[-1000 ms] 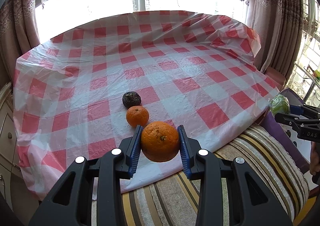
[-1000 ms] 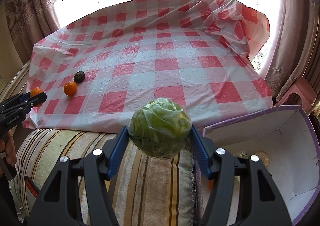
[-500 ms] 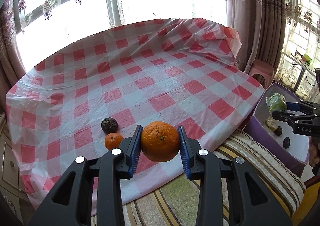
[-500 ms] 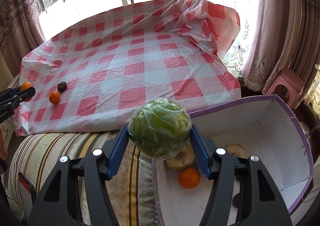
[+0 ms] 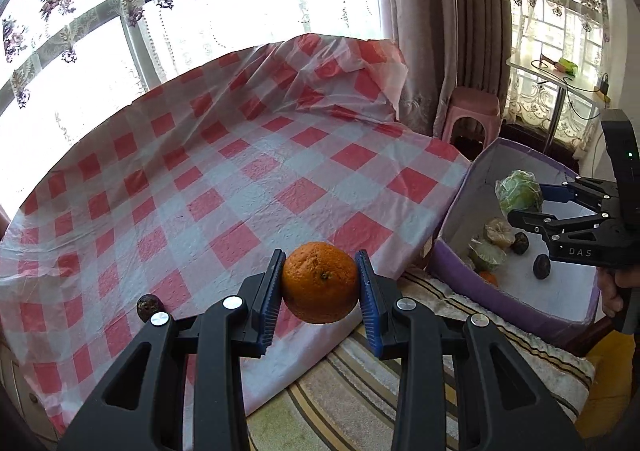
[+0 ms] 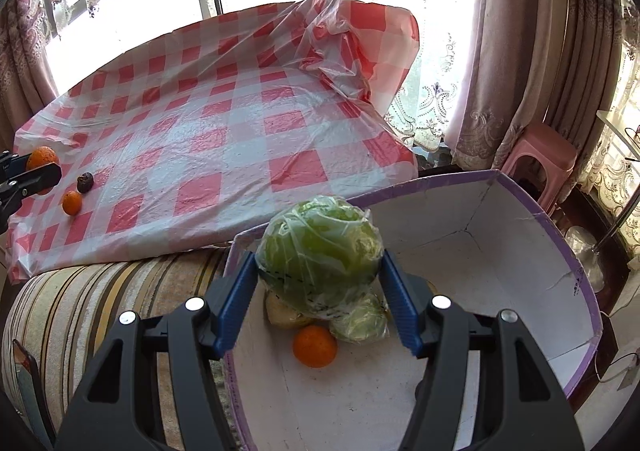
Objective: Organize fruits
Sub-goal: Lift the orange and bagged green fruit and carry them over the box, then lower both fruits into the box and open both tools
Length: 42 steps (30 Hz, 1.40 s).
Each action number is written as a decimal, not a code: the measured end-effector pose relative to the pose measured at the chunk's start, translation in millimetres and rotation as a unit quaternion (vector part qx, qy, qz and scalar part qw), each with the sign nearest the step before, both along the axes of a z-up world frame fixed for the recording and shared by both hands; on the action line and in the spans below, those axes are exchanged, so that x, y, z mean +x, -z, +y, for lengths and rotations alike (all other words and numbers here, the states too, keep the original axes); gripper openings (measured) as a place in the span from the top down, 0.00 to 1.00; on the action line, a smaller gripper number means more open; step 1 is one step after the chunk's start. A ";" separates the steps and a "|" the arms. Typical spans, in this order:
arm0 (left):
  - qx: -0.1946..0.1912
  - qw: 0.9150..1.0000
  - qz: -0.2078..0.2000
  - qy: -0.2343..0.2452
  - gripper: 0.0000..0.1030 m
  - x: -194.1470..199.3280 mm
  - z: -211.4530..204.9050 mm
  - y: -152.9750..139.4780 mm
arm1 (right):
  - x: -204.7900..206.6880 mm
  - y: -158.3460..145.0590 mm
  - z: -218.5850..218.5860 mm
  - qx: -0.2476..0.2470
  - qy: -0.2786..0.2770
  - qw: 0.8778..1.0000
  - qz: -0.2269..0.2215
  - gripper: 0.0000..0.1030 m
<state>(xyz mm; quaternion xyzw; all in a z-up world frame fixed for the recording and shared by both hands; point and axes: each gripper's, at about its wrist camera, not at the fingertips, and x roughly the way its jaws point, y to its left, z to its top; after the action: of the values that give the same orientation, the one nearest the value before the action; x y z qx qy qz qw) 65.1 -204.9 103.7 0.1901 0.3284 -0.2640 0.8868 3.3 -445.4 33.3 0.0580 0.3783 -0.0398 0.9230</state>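
From my left tool (image 5: 320, 283) I see its blue pads clamped on one orange (image 5: 320, 282), held in the air over the near edge of the red-and-white checked sheet (image 5: 224, 187). Whether that sheet covers a bench or a bed I cannot tell. Just left of the tool, one dark round fruit (image 5: 149, 306) lies on the sheet, half hidden behind the tool's body. Off to the right my right tool (image 5: 536, 207) shows, with the letters "DAS" readable on its black frame, and it grips a green cabbage in plastic wrap (image 5: 518, 191) above the purple-rimmed box (image 5: 472, 187). In the box, this view counts two dark fruits (image 5: 521, 243), a pale wrapped item, a green wrapped item and a sliver of orange.

From my right tool (image 6: 320, 271), the pads sit at a middling width, pressed on the wrapped cabbage (image 6: 320, 251), which hangs over the box's near corner (image 6: 540, 211). Below it I count one loose orange (image 6: 314, 345), one wrapped green piece (image 6: 360, 325) and one pale piece (image 6: 284, 315); the dark fruits are not visible here. Far left, the left tool (image 6: 38, 167) holds its orange (image 6: 42, 157), and only here a small orange (image 6: 72, 202) appears beside the dark fruit (image 6: 85, 182) on the sheet (image 6: 224, 139). No writing reads in this view.
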 end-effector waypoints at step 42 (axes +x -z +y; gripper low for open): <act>0.253 0.912 0.192 0.258 0.67 -52.4 -218.6 157.2 | -2.5 97.1 -73.2 -0.131 0.060 0.973 0.183 0.39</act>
<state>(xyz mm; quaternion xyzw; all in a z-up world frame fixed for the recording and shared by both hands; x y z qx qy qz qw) 12.6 -423.5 -53.4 0.4318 0.4878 -0.4236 0.6294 0.8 -518.6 -63.9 -0.0489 0.5279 -0.1541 0.8338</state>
